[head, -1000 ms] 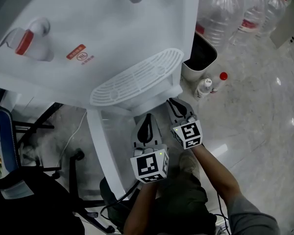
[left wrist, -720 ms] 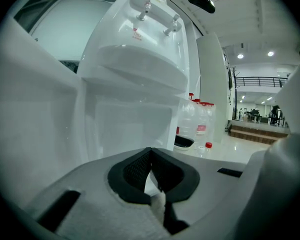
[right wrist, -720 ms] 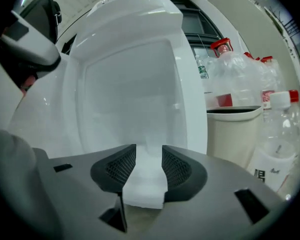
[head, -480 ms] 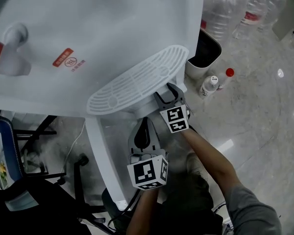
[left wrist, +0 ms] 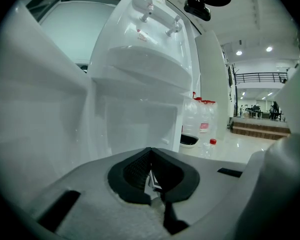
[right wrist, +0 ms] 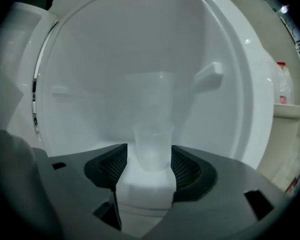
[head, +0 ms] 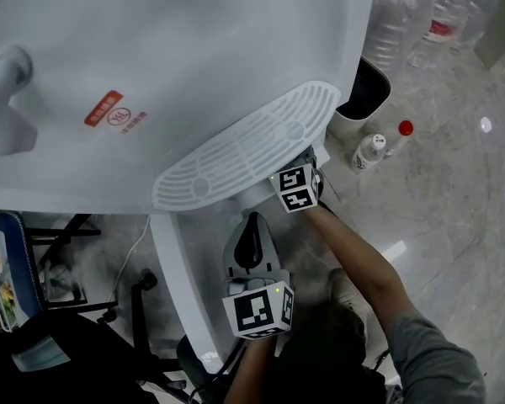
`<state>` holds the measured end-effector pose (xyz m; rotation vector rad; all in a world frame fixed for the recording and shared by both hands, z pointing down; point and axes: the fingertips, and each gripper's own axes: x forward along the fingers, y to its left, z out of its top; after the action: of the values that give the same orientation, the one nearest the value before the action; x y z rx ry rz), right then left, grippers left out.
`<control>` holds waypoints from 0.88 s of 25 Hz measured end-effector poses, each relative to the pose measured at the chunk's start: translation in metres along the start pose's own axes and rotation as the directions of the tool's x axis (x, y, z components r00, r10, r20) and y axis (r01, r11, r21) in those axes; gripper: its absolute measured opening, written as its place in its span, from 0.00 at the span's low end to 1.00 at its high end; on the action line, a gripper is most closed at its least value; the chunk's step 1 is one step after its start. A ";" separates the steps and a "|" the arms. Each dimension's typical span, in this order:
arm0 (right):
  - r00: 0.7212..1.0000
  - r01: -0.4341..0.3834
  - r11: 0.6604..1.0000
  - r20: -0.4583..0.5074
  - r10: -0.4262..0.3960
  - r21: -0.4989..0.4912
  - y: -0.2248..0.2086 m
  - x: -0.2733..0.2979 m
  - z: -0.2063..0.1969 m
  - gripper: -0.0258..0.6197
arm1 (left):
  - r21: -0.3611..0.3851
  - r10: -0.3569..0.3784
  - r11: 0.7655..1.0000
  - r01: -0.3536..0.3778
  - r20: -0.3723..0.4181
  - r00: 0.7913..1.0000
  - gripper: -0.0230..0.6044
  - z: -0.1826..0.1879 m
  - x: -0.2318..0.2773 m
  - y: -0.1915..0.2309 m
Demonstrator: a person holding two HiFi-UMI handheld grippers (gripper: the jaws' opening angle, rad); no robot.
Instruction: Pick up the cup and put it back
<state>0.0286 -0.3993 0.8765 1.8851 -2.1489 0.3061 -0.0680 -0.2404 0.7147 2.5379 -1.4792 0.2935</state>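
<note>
**Right gripper open around the cup, under the drip tray**

A polished pale stone floor [head: 454, 200] spreads beneath a white water dispenser [head: 194, 66], seen from steeply above. Nearest the person, the left gripper [head: 251, 221] hangs in front of the dispenser's lower cabinet. Its jaws are pressed together on nothing, and it takes no part.

Just beyond it, the right gripper [right wrist: 151, 170] reaches in under the slotted drip tray [head: 244, 154], so the head view shows only its marker cube. Its jaws have just been opening and stand wide. The clear plastic cup [right wrist: 152, 146] stands upright between the pads, and neither pad seems to pinch it. The cup sits inside the dispenser's white recess. What it rests on is hard to make out in the washed-out view; it may be a pale ledge.

Farther off, a small red-capped bottle [head: 377, 146] stands beside a dark bin [head: 362, 99], with large water jugs [head: 396, 15] behind.

The grasp looks not yet made, and three things could go wrong from here:
- The cup looks thin, so a hard squeeze would likely buckle it.
- If one pad touches before the other, the cup could tip or skid deeper into the recess.
- Drawing the cup out too steeply could knock the marker cube against the tray overhead and jolt the cup loose.
</note>
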 end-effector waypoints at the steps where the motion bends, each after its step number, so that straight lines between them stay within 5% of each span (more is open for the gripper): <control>1: 1.000 0.003 1.000 -0.005 -0.003 -0.001 -0.001 0.004 0.001 0.44 | 0.001 0.005 1.000 -0.005 0.001 1.000 0.05 0.001 0.000 0.002; 12: 0.995 0.087 0.995 -0.042 -0.089 -0.045 -0.009 0.014 0.005 0.41 | -0.009 0.024 1.000 -0.024 -0.003 1.000 0.05 -0.002 -0.001 0.011; 22: 0.999 0.015 1.000 -0.035 -0.015 -0.020 -0.007 -0.006 0.006 0.38 | -0.008 0.014 1.000 -0.014 0.000 1.000 0.05 -0.001 -0.002 0.011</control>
<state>0.0355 -0.3966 0.8683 1.8703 -2.1067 0.3114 -0.0787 -0.2441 0.7160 2.5228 -1.4953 0.2889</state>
